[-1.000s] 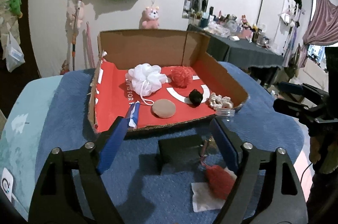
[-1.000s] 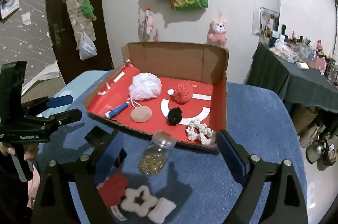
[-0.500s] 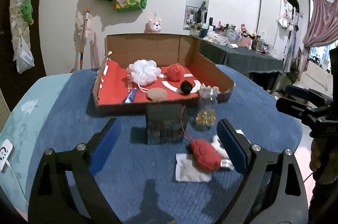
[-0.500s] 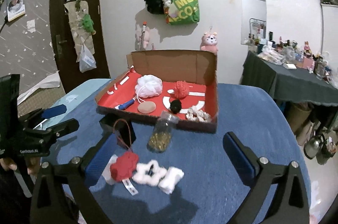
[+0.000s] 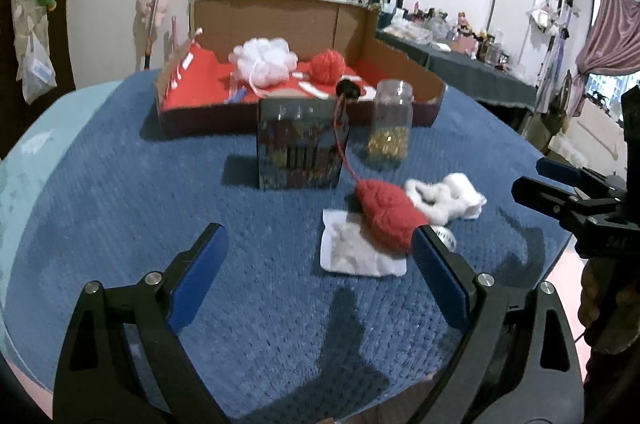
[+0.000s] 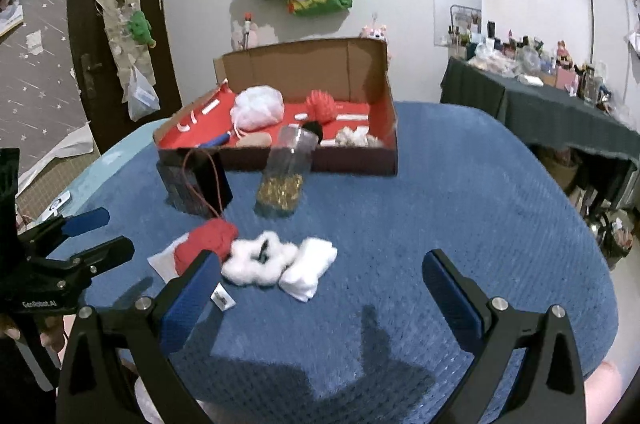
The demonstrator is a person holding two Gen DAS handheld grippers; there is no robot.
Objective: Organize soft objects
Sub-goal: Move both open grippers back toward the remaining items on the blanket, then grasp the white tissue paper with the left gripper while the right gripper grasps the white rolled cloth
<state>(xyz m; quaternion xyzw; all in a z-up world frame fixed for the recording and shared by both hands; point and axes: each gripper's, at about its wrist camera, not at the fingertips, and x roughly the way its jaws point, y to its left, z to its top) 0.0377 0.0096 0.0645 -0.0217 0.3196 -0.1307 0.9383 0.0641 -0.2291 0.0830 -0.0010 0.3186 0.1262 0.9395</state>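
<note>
Right wrist view: both hand-held grippers, left (image 5: 318, 264) and right (image 6: 322, 288), gape wide, empty. One red knitted pouch (image 6: 206, 244) and two white fluffy pieces (image 6: 260, 258) lie on the blue-covered desk (image 6: 440, 203); five soft items sit in the red-lined cardboard box (image 6: 360, 159).

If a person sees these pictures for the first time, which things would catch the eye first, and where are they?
The eye goes first to the cardboard box with its bright red floor, at the far side of the blue cover, holding a white mesh puff and a red knitted ball. Nearer, a red knitted piece lies on the cover beside white fluffy pieces. Both grippers, left and right, hang open and empty in front.
</note>
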